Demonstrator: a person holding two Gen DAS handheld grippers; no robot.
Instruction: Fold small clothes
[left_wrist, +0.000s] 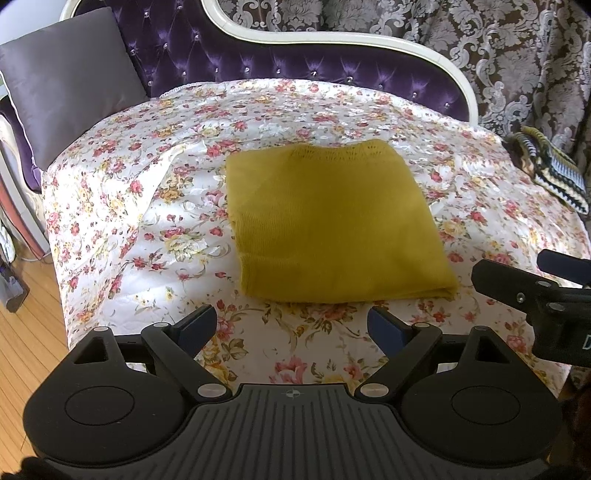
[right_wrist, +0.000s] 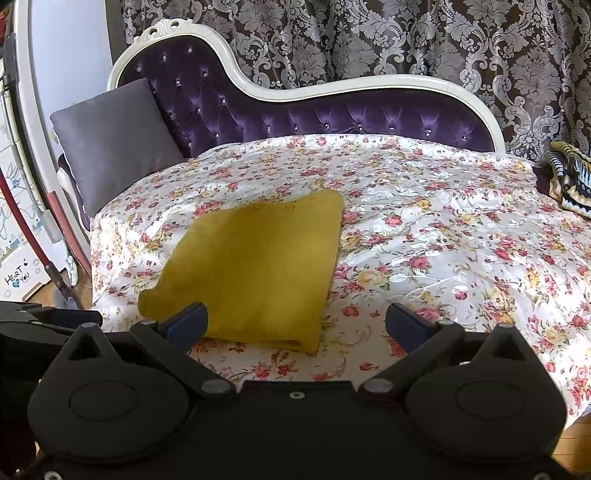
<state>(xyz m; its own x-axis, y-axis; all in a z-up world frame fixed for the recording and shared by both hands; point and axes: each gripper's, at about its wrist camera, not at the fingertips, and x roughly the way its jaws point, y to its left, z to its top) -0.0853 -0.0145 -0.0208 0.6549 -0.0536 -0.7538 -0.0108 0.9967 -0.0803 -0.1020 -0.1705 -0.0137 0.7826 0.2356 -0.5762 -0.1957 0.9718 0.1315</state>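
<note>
Left wrist view: left gripper (left_wrist: 291, 325) spread wide, empty, just short of folded mustard-yellow knitted garment (left_wrist: 332, 221) lying on floral quilted bedspread (left_wrist: 147, 229); right gripper (left_wrist: 535, 291) cut off at edge.

Right wrist view: right gripper (right_wrist: 295, 325) released; garment's near-left edge hidden behind blue finger pad (right_wrist: 186, 325).

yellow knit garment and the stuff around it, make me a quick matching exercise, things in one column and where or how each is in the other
Things:
1. yellow knit garment
2. grey cushion
3. striped knit item
4. left hand-held gripper

Descriptions:
A. far right edge of the floral cover
B. open, holding nothing
C. folded flat in the middle of the floral cover
D. propped against the purple tufted backrest

Pairs: 1-C, 2-D, 3-A, 4-B
</note>
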